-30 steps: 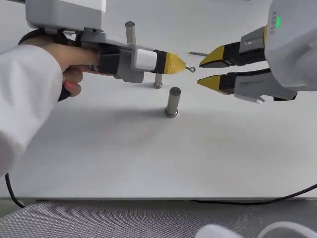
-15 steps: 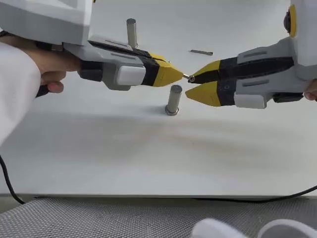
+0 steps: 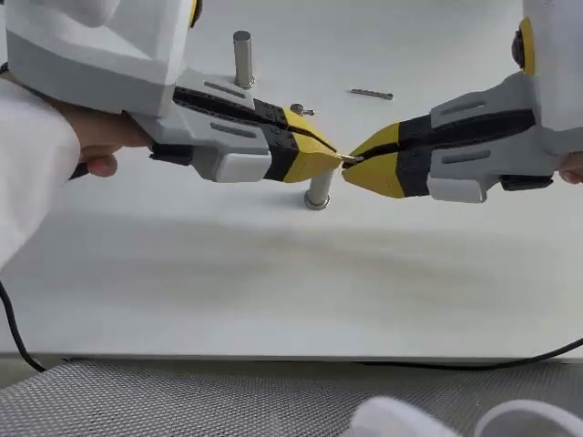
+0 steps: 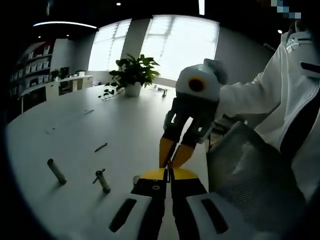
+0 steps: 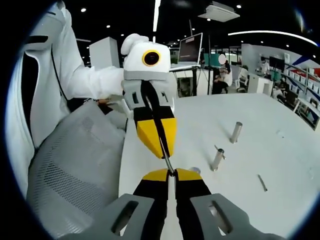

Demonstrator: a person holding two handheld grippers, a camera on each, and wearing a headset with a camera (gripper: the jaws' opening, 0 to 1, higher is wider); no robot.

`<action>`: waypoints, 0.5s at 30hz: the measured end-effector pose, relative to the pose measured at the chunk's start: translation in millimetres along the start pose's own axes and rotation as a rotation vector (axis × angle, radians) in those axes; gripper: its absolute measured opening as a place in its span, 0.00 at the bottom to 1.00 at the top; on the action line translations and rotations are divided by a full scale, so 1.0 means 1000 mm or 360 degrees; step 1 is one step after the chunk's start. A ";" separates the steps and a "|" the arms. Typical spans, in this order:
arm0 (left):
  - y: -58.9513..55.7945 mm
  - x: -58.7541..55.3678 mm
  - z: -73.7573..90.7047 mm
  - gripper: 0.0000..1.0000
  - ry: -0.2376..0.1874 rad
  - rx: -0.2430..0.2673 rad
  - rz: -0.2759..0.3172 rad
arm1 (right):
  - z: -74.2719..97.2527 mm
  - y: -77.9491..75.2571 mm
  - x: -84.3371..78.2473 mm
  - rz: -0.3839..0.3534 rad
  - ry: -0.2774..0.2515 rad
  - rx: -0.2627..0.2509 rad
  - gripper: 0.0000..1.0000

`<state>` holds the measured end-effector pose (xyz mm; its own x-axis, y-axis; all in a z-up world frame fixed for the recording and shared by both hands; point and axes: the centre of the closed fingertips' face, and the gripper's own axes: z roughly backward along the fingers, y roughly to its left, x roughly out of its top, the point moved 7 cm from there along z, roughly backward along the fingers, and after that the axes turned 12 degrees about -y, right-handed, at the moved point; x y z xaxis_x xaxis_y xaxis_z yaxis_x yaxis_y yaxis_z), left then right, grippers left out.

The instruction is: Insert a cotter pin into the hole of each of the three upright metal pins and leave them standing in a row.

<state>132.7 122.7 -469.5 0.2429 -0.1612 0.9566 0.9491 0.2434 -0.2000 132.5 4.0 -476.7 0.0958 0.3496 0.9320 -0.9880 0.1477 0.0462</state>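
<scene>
Heads up, the held cotter pin is basically swallowed: only a sliver shows where the left gripper and right gripper meet tip to tip, both pinched on it, and its eye and legs are too tiny to read. The nearest metal pin, right under those tips, loses its top behind them. The middle metal pin just peeks over the left gripper. The loose cotter pin beyond the right gripper is a thin blur. Both gripper bodies run off the frame edges.

Left tongs and right tongs meet on cotter pin by front metal pin
</scene>
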 end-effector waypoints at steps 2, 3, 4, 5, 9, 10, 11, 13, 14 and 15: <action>-0.002 -0.002 0.000 0.01 0.0017 -0.0035 -0.0043 | 0.000 0.003 0.000 0.0022 0.0021 0.0032 0.00; -0.002 -0.003 0.000 0.01 0.0029 -0.0050 -0.0076 | 0.000 0.004 0.000 0.0037 0.0031 0.0045 0.00; -0.003 -0.004 -0.001 0.01 0.0048 -0.0077 -0.0152 | 0.000 0.005 -0.001 0.0043 0.0043 0.0052 0.00; -0.004 -0.005 -0.002 0.01 0.0056 -0.0094 -0.0183 | 0.001 0.007 -0.001 0.0053 0.0063 0.0075 0.00; -0.008 -0.008 -0.006 0.01 0.0089 -0.0135 -0.0343 | 0.001 0.010 -0.004 0.0058 0.0095 0.0100 0.00; -0.008 -0.008 -0.006 0.01 0.0088 -0.0129 -0.0341 | 0.002 0.010 -0.004 0.0057 0.0099 0.0100 0.00; -0.007 -0.008 -0.007 0.01 0.0078 -0.0124 -0.0361 | 0.003 0.010 -0.004 0.0056 0.0102 0.0093 0.00; -0.006 -0.008 -0.008 0.02 0.0067 -0.0131 -0.0432 | 0.004 0.010 -0.004 0.0057 0.0099 0.0082 0.00; -0.005 -0.009 -0.008 0.03 0.0072 -0.0126 -0.0416 | 0.005 0.009 -0.005 0.0062 0.0100 0.0070 0.00; -0.003 -0.008 -0.009 0.07 0.0078 -0.0102 -0.0387 | 0.006 0.008 -0.005 0.0066 0.0107 0.0061 0.00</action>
<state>129.7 114.9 -478.6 0.0137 -0.2545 0.9670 0.9912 0.1310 0.0204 123.1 -2.2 -479.0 0.0613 0.4162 0.9072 -0.9950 0.0968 0.0228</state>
